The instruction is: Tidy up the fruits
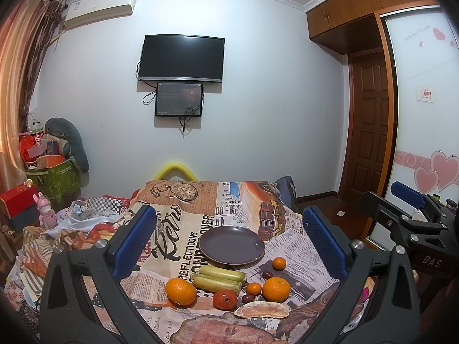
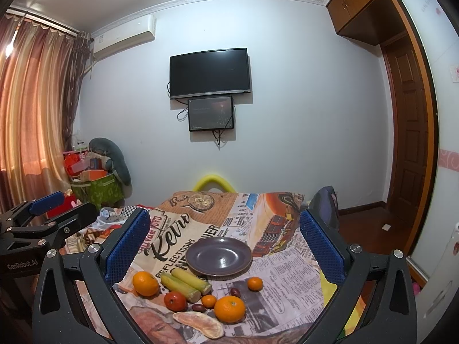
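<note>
1. Left gripper (image 1: 228,243): held above the near edge of the table, blue-padded jaws spread wide, nothing between them; seen also from the right wrist view at far left (image 2: 61,206).
2. Right gripper (image 2: 225,243): held level beside the left one, jaws likewise spread wide and empty; part of it is seen at the right edge of the left wrist view (image 1: 393,200).
3. Pomelo segment (image 1: 261,310): peeled, pale pink, laid nearest of all the fruit on the tablecloth (image 1: 292,258), which is printed with newspaper and retro motifs.
4. Red fruit (image 1: 225,299): just left of and behind the segment; kind not determinable.
5. Large oranges: one at the left (image 1: 180,291), one at the right (image 1: 276,289), the red fruit set between them.
6. Small mandarin (image 1: 254,288): just left of the right-hand orange; a dark date (image 1: 247,298) lies touching or just in front of it.
7. Sugarcane pieces (image 1: 219,279): two, pale green, laid side by side behind the red fruit.
8. Second date (image 1: 267,274) and second mandarin (image 1: 279,263): farther right, near the plate.
9. Plate (image 1: 209,239): dark, round, nothing on it, placed behind all the fruit at mid-table.
10. Television (image 1: 181,58): mounted on the far wall, a smaller screen (image 1: 179,99) fixed beneath it.
</note>
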Action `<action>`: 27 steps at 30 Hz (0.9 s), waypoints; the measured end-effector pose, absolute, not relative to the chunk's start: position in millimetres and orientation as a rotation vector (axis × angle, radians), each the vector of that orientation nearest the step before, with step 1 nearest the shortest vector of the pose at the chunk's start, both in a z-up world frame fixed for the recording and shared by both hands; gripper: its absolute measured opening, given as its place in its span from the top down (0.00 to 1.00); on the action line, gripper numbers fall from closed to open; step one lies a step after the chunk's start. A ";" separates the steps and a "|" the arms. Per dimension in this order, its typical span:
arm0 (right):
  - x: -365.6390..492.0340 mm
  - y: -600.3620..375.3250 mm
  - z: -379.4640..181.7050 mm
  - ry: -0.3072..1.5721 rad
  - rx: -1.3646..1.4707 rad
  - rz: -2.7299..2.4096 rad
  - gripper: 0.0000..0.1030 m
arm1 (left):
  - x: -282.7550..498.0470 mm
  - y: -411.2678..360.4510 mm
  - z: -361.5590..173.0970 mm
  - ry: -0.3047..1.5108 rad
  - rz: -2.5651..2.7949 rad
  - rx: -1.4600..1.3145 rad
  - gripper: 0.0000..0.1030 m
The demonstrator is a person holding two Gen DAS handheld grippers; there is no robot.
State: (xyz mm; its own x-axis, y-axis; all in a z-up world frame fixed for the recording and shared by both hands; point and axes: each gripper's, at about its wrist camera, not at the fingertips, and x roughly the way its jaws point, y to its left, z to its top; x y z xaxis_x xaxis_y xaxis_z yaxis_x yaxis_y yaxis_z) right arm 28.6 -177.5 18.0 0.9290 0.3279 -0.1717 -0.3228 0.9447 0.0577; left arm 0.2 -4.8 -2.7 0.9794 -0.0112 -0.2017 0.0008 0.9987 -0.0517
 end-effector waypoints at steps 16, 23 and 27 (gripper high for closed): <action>27.6 -176.9 19.0 0.180 0.029 0.333 0.00 | 2.0 -5.0 -2.3 0.205 -0.005 -0.053 0.00; 27.2 -176.4 19.3 0.178 0.028 0.334 0.00 | 3.4 -7.0 -1.6 0.207 -0.006 -0.053 0.00; 27.1 -175.8 20.2 0.178 0.030 0.334 0.00 | 3.4 -6.6 -1.1 0.207 -0.006 -0.054 0.00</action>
